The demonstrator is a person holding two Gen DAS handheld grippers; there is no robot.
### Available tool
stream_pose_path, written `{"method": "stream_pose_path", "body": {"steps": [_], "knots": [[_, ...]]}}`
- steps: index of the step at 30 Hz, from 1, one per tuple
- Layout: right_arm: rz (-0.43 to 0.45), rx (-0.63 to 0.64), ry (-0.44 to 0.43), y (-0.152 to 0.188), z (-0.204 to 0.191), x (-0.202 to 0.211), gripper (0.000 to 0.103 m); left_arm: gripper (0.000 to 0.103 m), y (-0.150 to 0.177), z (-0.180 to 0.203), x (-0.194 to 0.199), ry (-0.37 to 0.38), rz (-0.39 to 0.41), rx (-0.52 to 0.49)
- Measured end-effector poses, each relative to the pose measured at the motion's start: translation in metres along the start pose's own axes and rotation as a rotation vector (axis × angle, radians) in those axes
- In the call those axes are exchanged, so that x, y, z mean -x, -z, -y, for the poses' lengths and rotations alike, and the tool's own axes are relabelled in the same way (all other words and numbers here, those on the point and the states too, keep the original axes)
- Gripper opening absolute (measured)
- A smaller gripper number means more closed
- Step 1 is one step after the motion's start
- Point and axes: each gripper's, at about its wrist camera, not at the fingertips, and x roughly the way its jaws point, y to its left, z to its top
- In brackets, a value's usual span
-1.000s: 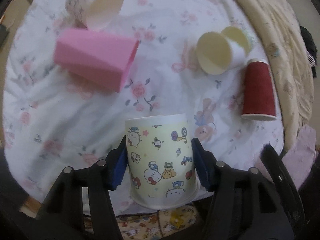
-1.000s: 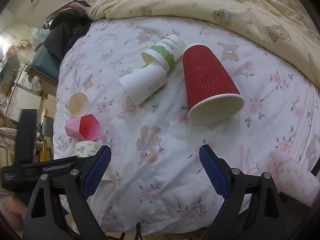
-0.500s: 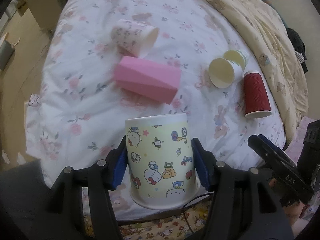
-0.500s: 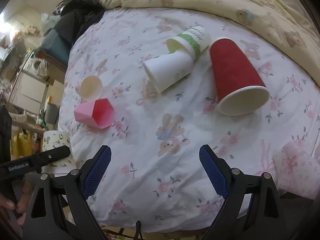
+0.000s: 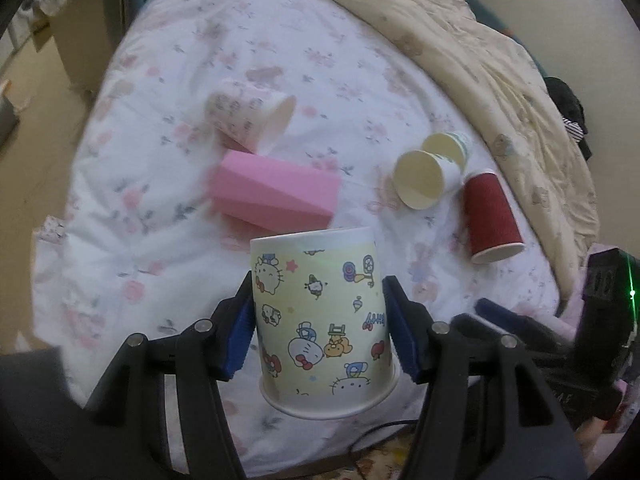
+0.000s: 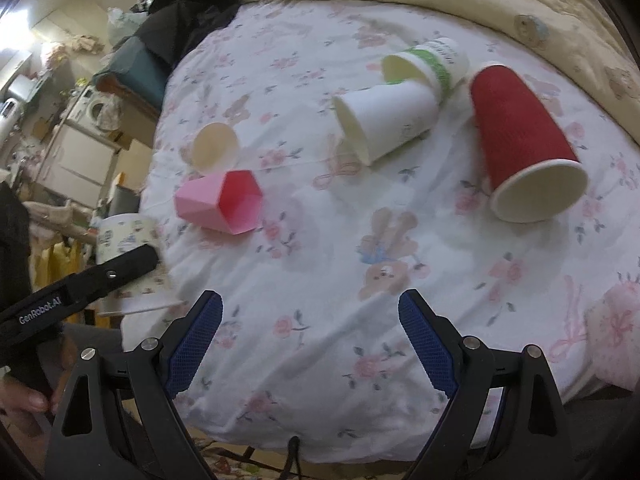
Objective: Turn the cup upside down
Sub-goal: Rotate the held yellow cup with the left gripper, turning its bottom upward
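My left gripper (image 5: 320, 332) is shut on a yellow cartoon-print paper cup (image 5: 324, 320), its wide rim toward the camera and its narrow base pointing away, held above the near edge of the bed. The cup also shows in the right wrist view (image 6: 128, 248) at the left, with the left gripper's finger across it. My right gripper (image 6: 310, 338) is open and empty above the bed's front edge.
On the floral bedsheet (image 6: 320, 280) lie a pink faceted cup (image 6: 220, 204), a patterned cup (image 5: 248, 120), two white cups (image 6: 384, 120), one with a green band (image 6: 432, 64), and a red cup (image 6: 524, 140). A cream quilt (image 5: 480, 60) lies behind.
The left gripper with the cartoon cup has pulled back and up from the bed, so more of the bed shows. The right gripper has shifted slightly and stays open.
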Motion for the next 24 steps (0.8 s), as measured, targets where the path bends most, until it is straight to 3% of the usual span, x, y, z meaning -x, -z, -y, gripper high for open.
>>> {"method": "stream_pose_path", "body": {"steps": [7,11,16,24], "knots": [[-0.041,0.073,-0.184,0.007,-0.028,-0.004,0.092,0.056,0.001,0.003,-0.003,0.064,-0.021,0.02],[-0.03,0.102,-0.252,0.006,-0.041,-0.002,0.092,0.056,0.004,0.008,-0.003,0.046,-0.015,0.0],[-0.066,0.1,-0.265,0.008,-0.043,-0.009,0.092,0.056,0.005,0.01,-0.003,0.068,-0.022,-0.018],[-0.108,0.095,-0.169,0.011,-0.035,-0.022,0.092,0.055,0.004,0.015,0.005,0.077,0.0,-0.038]]}}
